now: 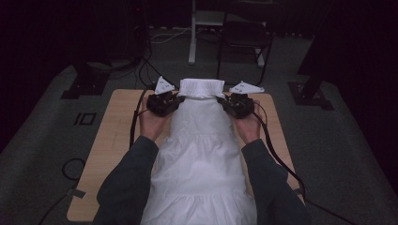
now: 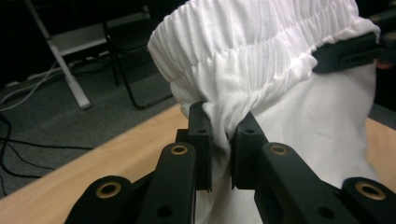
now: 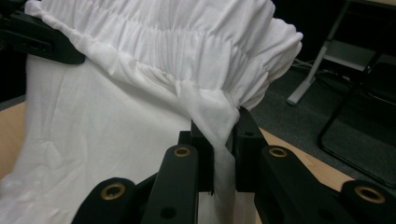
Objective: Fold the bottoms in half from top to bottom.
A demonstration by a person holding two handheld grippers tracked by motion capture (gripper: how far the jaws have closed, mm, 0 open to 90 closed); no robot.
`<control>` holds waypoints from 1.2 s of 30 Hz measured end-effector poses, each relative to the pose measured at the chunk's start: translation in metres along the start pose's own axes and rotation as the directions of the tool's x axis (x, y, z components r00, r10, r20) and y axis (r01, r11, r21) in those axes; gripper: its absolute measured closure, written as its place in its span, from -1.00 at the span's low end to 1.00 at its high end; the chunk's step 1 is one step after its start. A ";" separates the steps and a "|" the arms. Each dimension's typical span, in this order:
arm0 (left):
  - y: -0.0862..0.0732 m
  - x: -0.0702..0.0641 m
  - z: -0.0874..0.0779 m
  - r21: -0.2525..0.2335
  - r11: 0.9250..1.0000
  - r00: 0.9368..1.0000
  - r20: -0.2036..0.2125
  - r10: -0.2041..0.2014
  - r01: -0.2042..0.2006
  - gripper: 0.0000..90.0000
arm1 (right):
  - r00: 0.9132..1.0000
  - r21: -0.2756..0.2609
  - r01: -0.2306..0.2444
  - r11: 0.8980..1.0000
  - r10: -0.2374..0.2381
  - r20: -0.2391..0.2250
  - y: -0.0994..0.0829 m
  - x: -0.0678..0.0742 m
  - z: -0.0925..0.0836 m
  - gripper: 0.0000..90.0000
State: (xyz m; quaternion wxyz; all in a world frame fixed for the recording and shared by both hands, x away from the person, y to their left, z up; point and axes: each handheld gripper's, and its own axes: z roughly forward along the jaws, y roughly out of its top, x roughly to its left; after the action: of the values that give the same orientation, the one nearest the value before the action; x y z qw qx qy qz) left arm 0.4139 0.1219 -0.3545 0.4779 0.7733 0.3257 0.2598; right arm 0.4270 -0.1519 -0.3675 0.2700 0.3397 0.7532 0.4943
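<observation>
A white gathered skirt (image 1: 199, 154) lies lengthwise down the middle of the wooden table (image 1: 110, 140), its elastic waistband (image 1: 202, 87) at the far end and lifted. My left gripper (image 1: 179, 100) is shut on the waistband's left side, with cloth (image 2: 224, 119) pinched between its black jaws. My right gripper (image 1: 221, 101) is shut on the waistband's right side, with cloth (image 3: 219, 126) bunched between its jaws. In the left gripper view the other gripper's fingers (image 2: 348, 53) show at the far side of the band. In the right gripper view the opposite gripper's fingers (image 3: 44, 39) show likewise.
Cables (image 1: 136, 122) trail from both grippers across the table and onto the grey carpet. A dark chair (image 1: 244, 40) and a white desk leg (image 1: 192, 33) stand beyond the table's far edge. Bare wood lies on either side of the skirt.
</observation>
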 end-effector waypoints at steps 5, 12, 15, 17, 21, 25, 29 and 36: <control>-0.012 -0.020 -0.025 -0.021 1.000 0.999 0.041 0.003 -0.002 0.80 | 0.999 0.000 0.030 1.000 -0.030 -0.031 -0.009 0.015 -0.026 0.82; -0.033 -0.055 -0.062 -0.030 0.998 0.996 0.073 0.052 -0.049 0.79 | 0.995 -0.009 0.065 0.998 -0.066 -0.080 -0.028 0.039 -0.064 0.81; -0.051 -0.071 -0.074 -0.018 0.998 0.993 0.099 0.057 -0.055 0.78 | 0.992 -0.009 0.070 0.997 -0.071 -0.109 -0.043 0.050 -0.078 0.81; -0.066 -0.080 -0.079 0.006 0.998 0.991 0.119 0.063 -0.065 0.78 | 0.990 0.005 0.068 0.998 -0.066 -0.127 -0.057 0.057 -0.085 0.81; -0.099 -0.094 -0.083 0.061 0.998 0.986 0.165 0.021 -0.031 0.77 | 0.985 0.055 0.064 0.996 -0.054 -0.166 -0.091 0.074 -0.092 0.81; -0.135 -0.110 -0.075 0.154 0.988 0.981 0.193 -0.021 -0.009 0.76 | 0.985 0.145 0.109 0.983 -0.087 -0.152 -0.131 0.092 -0.092 0.80; -0.175 -0.119 -0.059 0.286 0.958 0.974 0.213 -0.079 0.015 0.76 | 0.982 0.246 0.086 0.965 -0.041 -0.184 -0.168 0.101 -0.082 0.81; -0.213 -0.118 -0.032 0.409 0.912 0.981 0.172 -0.092 0.014 0.74 | 0.979 0.377 0.086 0.922 -0.007 -0.206 -0.205 0.112 -0.058 0.80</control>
State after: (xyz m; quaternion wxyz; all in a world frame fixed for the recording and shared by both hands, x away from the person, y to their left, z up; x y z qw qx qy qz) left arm 0.2592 0.1218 -0.5454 0.3424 0.8674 0.3472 0.0996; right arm 0.2641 -0.1543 -0.5448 0.1327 0.3164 0.8664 0.3627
